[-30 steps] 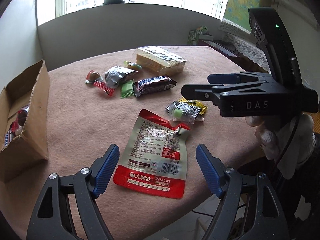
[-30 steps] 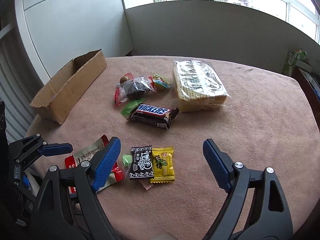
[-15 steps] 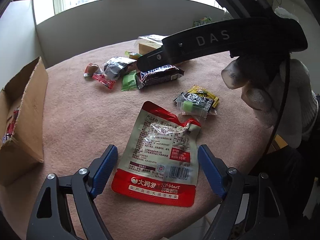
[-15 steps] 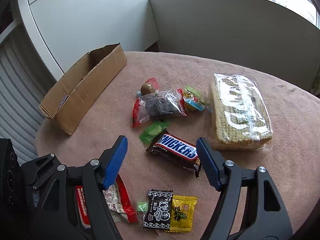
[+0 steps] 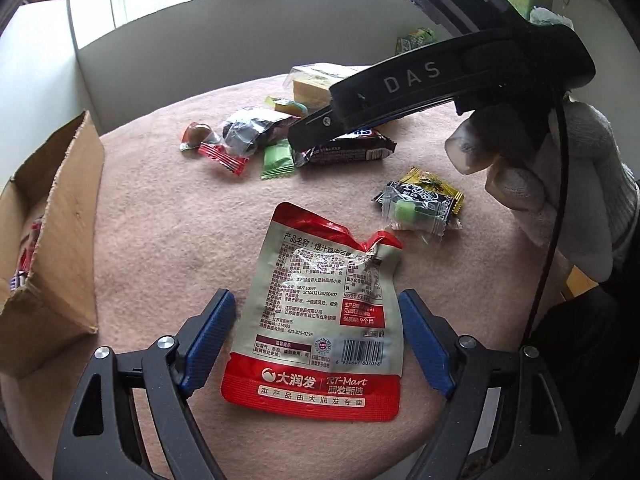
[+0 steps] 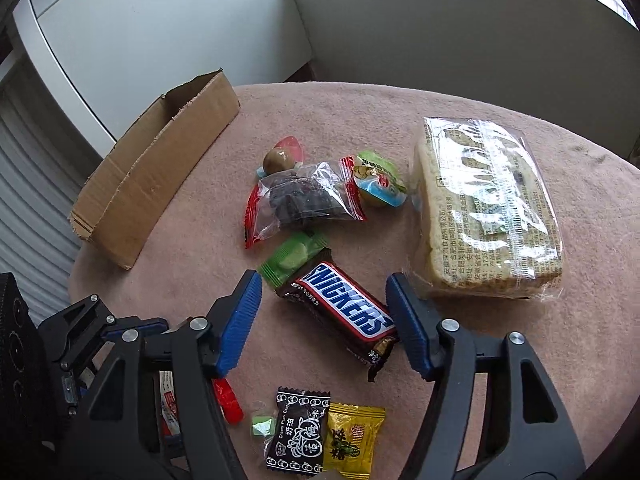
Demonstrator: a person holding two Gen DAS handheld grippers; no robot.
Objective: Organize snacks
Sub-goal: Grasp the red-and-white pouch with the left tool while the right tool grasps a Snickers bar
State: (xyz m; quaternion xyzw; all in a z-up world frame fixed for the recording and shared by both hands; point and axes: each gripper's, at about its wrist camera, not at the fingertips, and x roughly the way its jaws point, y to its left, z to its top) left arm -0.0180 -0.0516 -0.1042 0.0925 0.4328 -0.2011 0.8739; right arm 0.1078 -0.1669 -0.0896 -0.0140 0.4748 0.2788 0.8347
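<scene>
Pink cloth covers the round tabletop (image 5: 168,240) below a window sill with a potted plant. From the left wrist, the left gripper (image 5: 320,336) stands spread wide astride the flat red-and-beige snack pouch (image 5: 320,320), pads clear of both its edges. A cardboard box (image 5: 52,248) at the left already holds wrappers. A gloved hand (image 5: 560,184) carries the right gripper across the far candies, hiding its jaws here.

From the right wrist, the right gripper (image 6: 324,312) has just been narrowing, and its jaws straddle the Snickers bar (image 6: 344,308) without yet pressing it. The bar lies skewed between the pads, so a squeeze may twist it or catch the green candy (image 6: 292,258) touching its end. The thin pouch may slide or buckle. Only this view shows the wafer pack (image 6: 488,208) fully; the box's inside shows only from the left.
</scene>
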